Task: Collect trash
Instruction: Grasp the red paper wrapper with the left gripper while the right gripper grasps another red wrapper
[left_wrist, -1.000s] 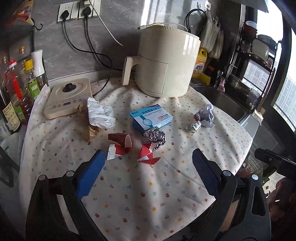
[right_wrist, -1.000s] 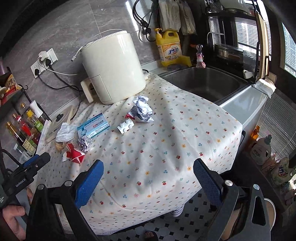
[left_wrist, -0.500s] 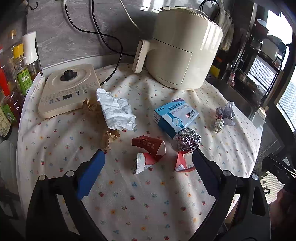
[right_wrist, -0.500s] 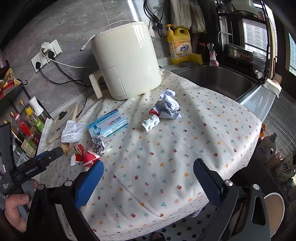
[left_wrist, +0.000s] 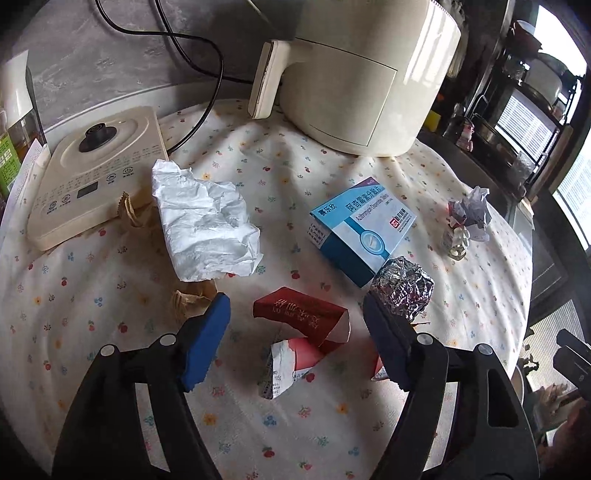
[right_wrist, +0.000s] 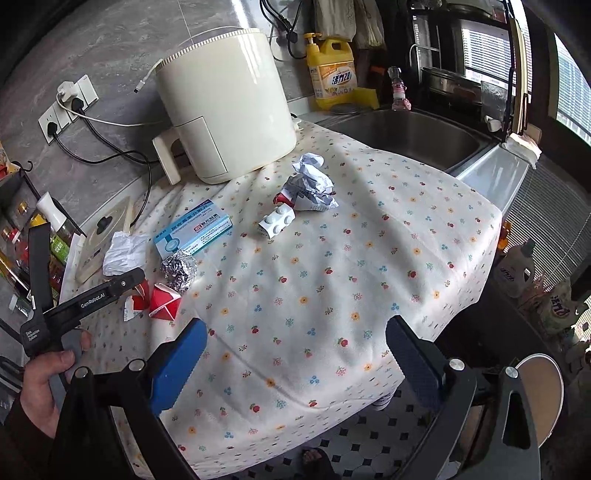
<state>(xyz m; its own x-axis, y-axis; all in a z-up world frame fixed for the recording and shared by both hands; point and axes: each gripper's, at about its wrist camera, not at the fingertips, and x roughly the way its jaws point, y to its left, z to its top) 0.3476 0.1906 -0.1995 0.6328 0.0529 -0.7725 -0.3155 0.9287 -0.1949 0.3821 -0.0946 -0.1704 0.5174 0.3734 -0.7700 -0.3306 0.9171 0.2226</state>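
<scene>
My left gripper is open and hangs low over a torn red carton, which lies between its blue pads. A second red piece lies beside it. Around them lie a foil ball, a crumpled white tissue, a blue medicine box, brown paper scraps, a white pill blister and a crumpled wrapper. My right gripper is open and empty above the near table edge. The left gripper also shows in the right wrist view.
A cream air fryer stands at the back of the flowered tablecloth. A cream induction cooker lies at the back left with bottles beside it. A sink and a yellow detergent jug are to the right.
My left gripper has moved forward and down, so the red carton now lies between its pads. My right gripper has moved in closer over the table edge. Both stay open.
</scene>
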